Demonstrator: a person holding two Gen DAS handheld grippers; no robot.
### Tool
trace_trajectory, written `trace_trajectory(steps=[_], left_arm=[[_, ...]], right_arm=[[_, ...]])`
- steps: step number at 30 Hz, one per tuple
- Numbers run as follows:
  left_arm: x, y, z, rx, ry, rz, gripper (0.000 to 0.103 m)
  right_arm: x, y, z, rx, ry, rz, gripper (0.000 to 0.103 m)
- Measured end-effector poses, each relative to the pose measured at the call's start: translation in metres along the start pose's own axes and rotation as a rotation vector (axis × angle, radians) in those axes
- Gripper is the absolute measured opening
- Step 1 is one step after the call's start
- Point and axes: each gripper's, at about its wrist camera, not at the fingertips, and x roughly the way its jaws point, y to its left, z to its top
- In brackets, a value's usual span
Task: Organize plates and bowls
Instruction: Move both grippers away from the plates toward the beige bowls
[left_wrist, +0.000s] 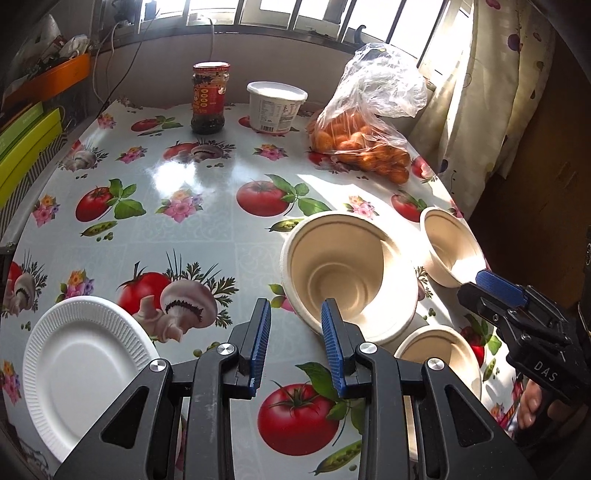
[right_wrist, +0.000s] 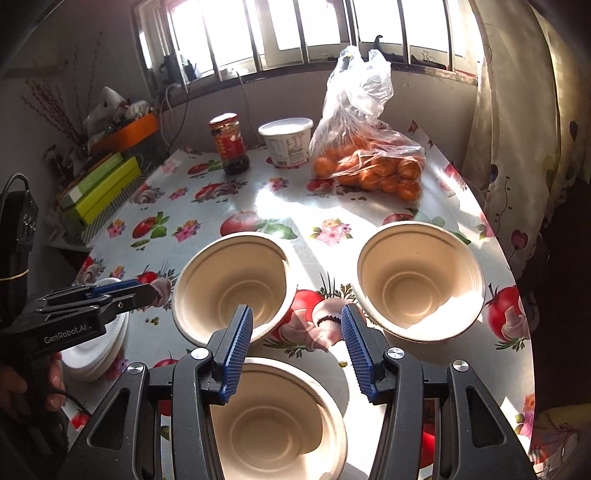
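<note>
Both claws point down at the table with their blue fingers apart and nothing between them: the left gripper (left_wrist: 295, 314) hangs beside the white ridged paper plate (left_wrist: 79, 373), and the right gripper (right_wrist: 297, 319) hangs over three empty tan paper bowls (right_wrist: 273, 417). Farther back stand a red-lidded dark sauce jar (right_wrist: 231, 144), a white lidded tub (right_wrist: 286, 142), and a clear plastic bag of oranges (right_wrist: 369, 162).

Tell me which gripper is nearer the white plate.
Left. The left gripper hovers just beside the white plate, jaws open and empty. The right gripper is over the three bowls, across the table from it.
</note>
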Motion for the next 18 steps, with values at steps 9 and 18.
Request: trace_trajectory(steps=[9, 18], left_arm=[[0.018, 0.008, 0.003, -0.024, 0.005, -0.024, 0.03], [0.029, 0.01, -0.001, -0.065, 0.019, -0.034, 0.03]], right_arm=[[0.027, -0.006, 0.007, -0.016, 0.038, 0.02, 0.03], [0.044, -0.006, 0.017, -0.019, 0.053, 0.078, 0.024]])
